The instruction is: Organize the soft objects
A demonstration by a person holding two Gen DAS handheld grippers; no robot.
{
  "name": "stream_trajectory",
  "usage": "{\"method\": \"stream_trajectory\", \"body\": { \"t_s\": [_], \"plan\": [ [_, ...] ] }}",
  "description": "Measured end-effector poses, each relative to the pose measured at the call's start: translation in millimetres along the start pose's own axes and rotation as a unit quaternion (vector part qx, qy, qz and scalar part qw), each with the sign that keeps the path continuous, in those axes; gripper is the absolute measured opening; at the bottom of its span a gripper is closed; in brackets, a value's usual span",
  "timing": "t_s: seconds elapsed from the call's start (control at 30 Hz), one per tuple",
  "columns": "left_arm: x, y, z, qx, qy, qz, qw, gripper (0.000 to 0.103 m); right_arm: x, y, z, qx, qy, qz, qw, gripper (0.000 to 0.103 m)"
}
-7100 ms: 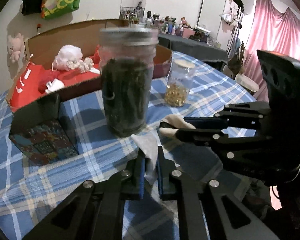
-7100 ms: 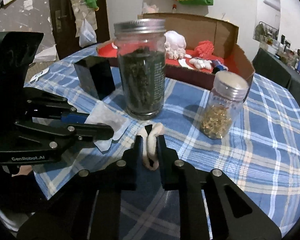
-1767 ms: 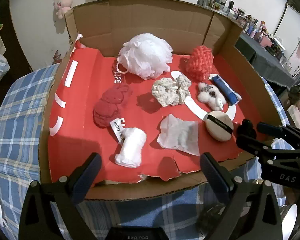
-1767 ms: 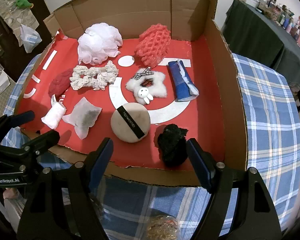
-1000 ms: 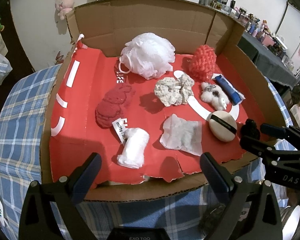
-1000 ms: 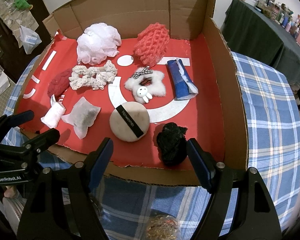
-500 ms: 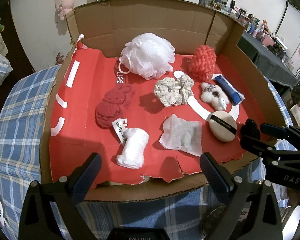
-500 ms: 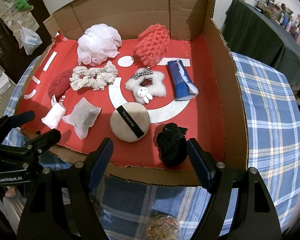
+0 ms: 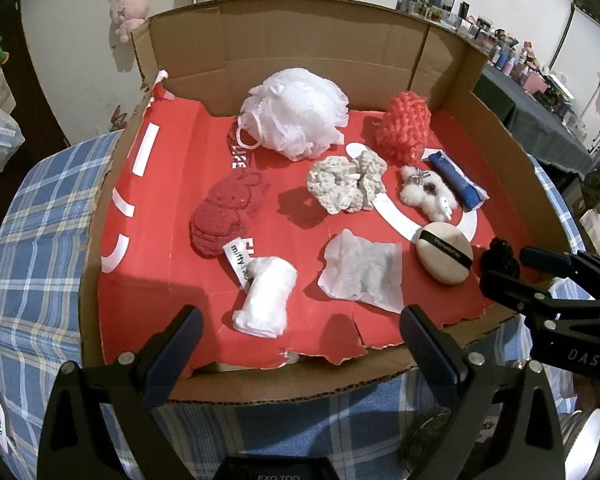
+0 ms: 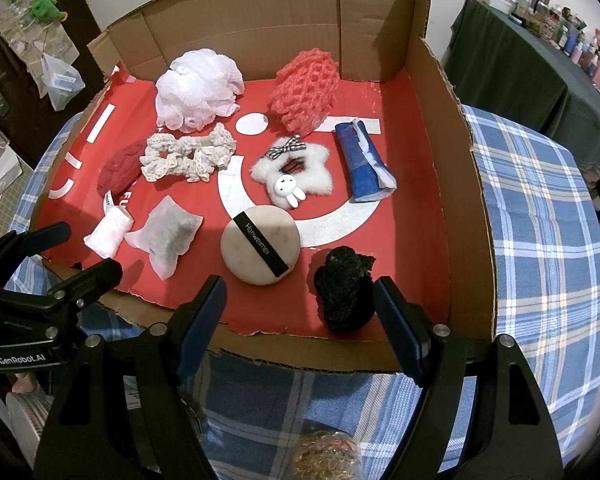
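Note:
A cardboard box (image 9: 300, 380) (image 10: 320, 356) with a red floor holds several soft things. Along its near side lie a white cloth roll (image 9: 266, 300), a white sachet (image 9: 362, 272) (image 10: 166, 236), a beige powder puff (image 10: 260, 250) and a black mesh ball (image 10: 344, 288). Further back are a white bath pouf (image 9: 296, 116), a red net sponge (image 10: 304, 88), a cream scrunchie (image 10: 188, 156) and a fluffy star clip (image 10: 292, 176). My left gripper (image 9: 298, 328) hovers open over the near rim, empty. My right gripper (image 10: 298, 292) is open too, the black ball just inside its right finger, untouched.
The box stands on a round table with a blue plaid cloth (image 10: 540, 240). A jar of golden bits (image 10: 324, 460) stands under the right gripper, near the table's front. A dark red bunny pad (image 9: 224, 212) and a blue roll (image 10: 362, 164) also lie in the box.
Seven seconds ago both grippers were shut on soft pieces beside the jars; now both stand open over the box. Over the last second nothing has moved.

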State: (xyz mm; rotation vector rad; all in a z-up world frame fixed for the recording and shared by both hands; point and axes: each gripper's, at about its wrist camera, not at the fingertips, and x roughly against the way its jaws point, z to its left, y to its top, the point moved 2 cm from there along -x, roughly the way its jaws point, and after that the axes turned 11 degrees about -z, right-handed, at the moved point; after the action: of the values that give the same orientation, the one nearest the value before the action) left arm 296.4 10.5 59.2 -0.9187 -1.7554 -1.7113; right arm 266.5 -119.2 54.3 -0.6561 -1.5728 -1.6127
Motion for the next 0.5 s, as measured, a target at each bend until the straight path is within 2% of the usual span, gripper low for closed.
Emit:
{"method": "stream_trajectory", "body": {
  "t_s": [0.33, 0.5],
  "plan": [
    [-0.8, -0.5, 1.8, 0.006, 0.001, 0.000, 1.0000, 0.100, -0.1, 0.2, -0.1, 0.000, 0.000, 0.000, 1.000, 0.075],
    [1.4, -0.5, 1.1, 0.001, 0.014, -0.001, 0.9999, 0.100, 0.8, 1.5, 0.3, -0.002, 0.001, -0.003, 1.000, 0.075]
  ]
}}
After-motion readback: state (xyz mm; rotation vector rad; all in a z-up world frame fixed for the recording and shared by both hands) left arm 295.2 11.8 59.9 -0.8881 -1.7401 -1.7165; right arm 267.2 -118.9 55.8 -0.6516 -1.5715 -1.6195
